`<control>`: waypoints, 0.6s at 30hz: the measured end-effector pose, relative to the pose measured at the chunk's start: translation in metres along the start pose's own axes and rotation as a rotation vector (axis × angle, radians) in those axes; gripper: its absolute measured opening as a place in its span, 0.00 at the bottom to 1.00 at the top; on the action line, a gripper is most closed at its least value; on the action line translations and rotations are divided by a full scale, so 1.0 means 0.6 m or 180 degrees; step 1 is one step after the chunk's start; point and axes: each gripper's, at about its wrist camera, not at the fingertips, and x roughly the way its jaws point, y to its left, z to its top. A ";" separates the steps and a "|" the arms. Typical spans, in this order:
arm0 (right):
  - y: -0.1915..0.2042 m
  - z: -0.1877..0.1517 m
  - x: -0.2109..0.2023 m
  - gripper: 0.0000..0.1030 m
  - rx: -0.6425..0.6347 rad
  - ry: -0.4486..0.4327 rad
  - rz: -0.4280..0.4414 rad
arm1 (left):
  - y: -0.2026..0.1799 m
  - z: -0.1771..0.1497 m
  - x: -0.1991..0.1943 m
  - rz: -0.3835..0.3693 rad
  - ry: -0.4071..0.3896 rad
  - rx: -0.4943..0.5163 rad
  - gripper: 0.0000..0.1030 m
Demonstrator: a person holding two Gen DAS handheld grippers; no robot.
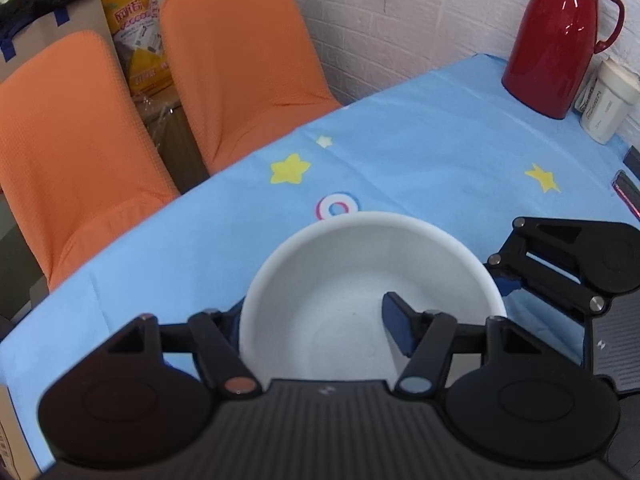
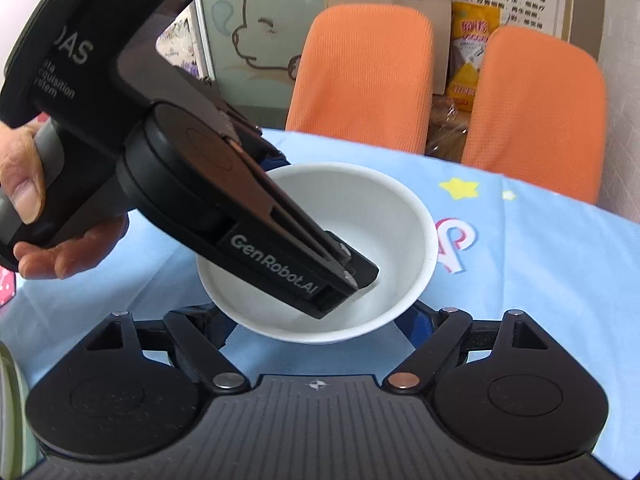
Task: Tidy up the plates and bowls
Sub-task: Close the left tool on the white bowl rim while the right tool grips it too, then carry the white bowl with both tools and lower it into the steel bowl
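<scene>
Operator: Table surface and surroundings, from the left?

Technician: A blue star-print tablecloth [image 1: 400, 152] covers the table. Two orange chairs [image 1: 80, 140] stand beyond its left edge, with a cardboard box [image 1: 60, 20] behind them.

Operator: Location of the white bowl [image 1: 340, 264]?

Technician: It sits inward of the left edge, directly in front of both grippers. Whether it rests on the cloth or is raised off it cannot be determined.

Operator: Left gripper [image 1: 316, 320] status?

Technician: The jaws are spread and straddle the bowl wall. One blue finger [image 1: 396, 324] is inside the bowl; the other is outside the rim and mostly hidden behind it. The inner finger stands clear of the wall. In the right wrist view, a hand [image 2: 60, 256] grips its handle.

Operator: Right gripper [image 2: 316, 324] status?

Technician: The jaws are wide, one finger [image 2: 418, 320] at each side of the bowl's near edge, below the rim. Contact cannot be confirmed.

Operator: Right end of the table?

Technician: A red thermos jug [image 1: 560, 40] stands at the far right corner, with a white container [image 1: 608, 100] just beside it.
</scene>
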 end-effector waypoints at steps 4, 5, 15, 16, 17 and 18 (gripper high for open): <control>0.023 -0.007 -0.064 1.00 -0.0069 -0.0174 -0.0130 | -0.043 -0.002 -0.061 -0.0008 -0.0183 -0.0001 0.62; 0.032 -0.014 -0.083 1.00 -0.0092 -0.0215 -0.0163 | -0.055 -0.005 -0.075 -0.0013 -0.0213 -0.0004 0.62; 0.109 -0.122 -0.232 1.00 -0.0100 -0.0516 -0.0405 | -0.203 -0.095 -0.195 0.0016 -0.0492 0.0098 0.63; 0.113 -0.130 -0.238 1.00 -0.0071 -0.0534 -0.0406 | -0.216 -0.107 -0.200 0.0009 -0.0493 0.0104 0.63; 0.120 -0.141 -0.248 1.00 -0.0043 -0.0542 -0.0408 | -0.228 -0.117 -0.206 0.0005 -0.0493 0.0110 0.63; 0.126 -0.153 -0.258 1.00 -0.0019 -0.0542 -0.0411 | -0.237 -0.126 -0.212 -0.0002 -0.0497 0.0107 0.63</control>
